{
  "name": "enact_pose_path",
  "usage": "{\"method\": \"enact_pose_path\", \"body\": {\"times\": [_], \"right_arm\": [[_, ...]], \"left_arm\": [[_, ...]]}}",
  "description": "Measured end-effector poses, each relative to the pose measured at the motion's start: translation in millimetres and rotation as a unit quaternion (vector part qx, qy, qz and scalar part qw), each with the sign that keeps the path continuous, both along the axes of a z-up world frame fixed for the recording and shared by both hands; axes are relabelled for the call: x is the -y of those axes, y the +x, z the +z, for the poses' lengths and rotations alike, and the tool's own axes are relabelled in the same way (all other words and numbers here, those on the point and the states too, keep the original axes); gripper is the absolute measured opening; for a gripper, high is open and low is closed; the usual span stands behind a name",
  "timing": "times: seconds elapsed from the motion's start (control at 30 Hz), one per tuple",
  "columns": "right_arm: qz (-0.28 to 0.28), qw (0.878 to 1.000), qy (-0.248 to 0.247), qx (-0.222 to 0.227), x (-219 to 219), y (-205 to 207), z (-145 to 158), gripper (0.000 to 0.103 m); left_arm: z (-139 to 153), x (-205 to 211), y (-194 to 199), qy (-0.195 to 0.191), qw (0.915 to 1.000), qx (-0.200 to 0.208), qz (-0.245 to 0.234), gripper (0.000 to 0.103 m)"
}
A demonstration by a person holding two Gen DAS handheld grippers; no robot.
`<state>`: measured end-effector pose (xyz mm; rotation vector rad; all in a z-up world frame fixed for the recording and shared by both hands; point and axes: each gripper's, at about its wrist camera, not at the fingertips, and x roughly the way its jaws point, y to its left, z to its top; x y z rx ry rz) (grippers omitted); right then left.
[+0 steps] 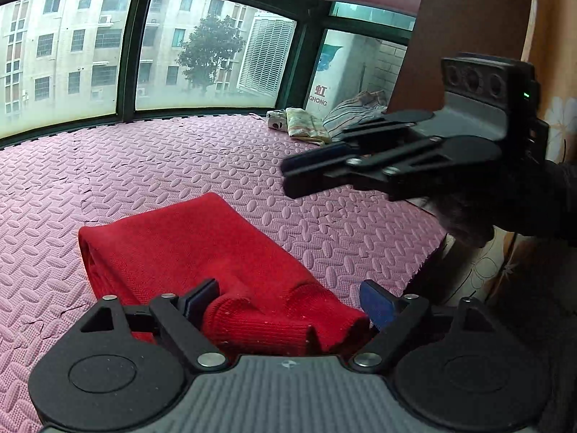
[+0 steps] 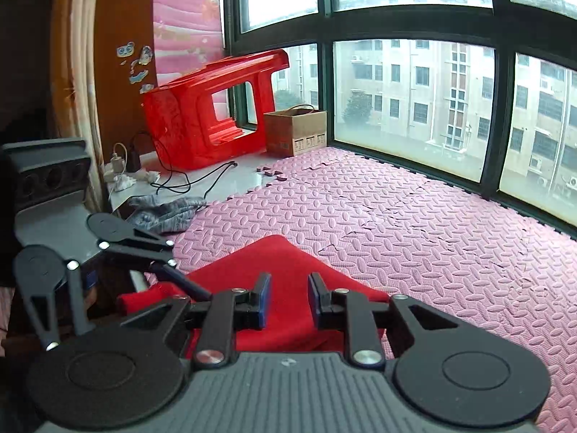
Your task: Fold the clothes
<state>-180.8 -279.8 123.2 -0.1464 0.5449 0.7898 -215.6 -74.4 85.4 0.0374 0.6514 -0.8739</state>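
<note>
A red knitted garment [image 1: 202,252] lies folded into a thick oblong on the pink foam mat [image 1: 144,166]. My left gripper [image 1: 288,305] is open, its fingers either side of the garment's near ribbed end, not closed on it. My right gripper [image 2: 286,301] is open with a narrower gap, hovering just above the garment's near part [image 2: 277,263], holding nothing. The right gripper also shows in the left wrist view [image 1: 292,175], up in the air to the right of the garment. The left gripper shows at the left of the right wrist view [image 2: 187,278].
Folded clothes [image 1: 306,126] and a striped pile [image 1: 357,112] lie at the mat's far right corner by the window. In the right wrist view, a red plastic stool [image 2: 209,108], a cardboard box [image 2: 295,130], cables and a grey garment [image 2: 166,209] sit at the mat's left end.
</note>
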Motion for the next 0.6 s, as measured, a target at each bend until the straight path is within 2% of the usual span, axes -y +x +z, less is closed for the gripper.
{"method": "enact_pose_path", "body": {"times": [0.13,0.27,0.37,0.6], "right_arm": [[0.001,0.999,0.012,-0.034,-17.4,21.1,-16.4,0.026],[0.035,0.997,-0.002,-0.073,-33.9,21.9,-39.9,0.027],[0.049,0.995,-0.023,-0.079,-34.3,4.4,-49.5,0.027],[0.046,0.996,-0.056,-0.057,-15.3,-32.3,-49.5,0.027]], "left_arm": [[-1.5,-5.5,-6.2,-0.003,1.0,-0.001,0.001,0.09],[-4.6,-11.4,-9.8,-0.007,1.0,-0.006,0.001,0.091],[-8.3,-14.1,-10.8,-0.006,0.9999,-0.011,0.002,0.091],[-17.5,-18.0,-18.8,-0.005,0.9999,-0.015,0.001,0.093]]}}
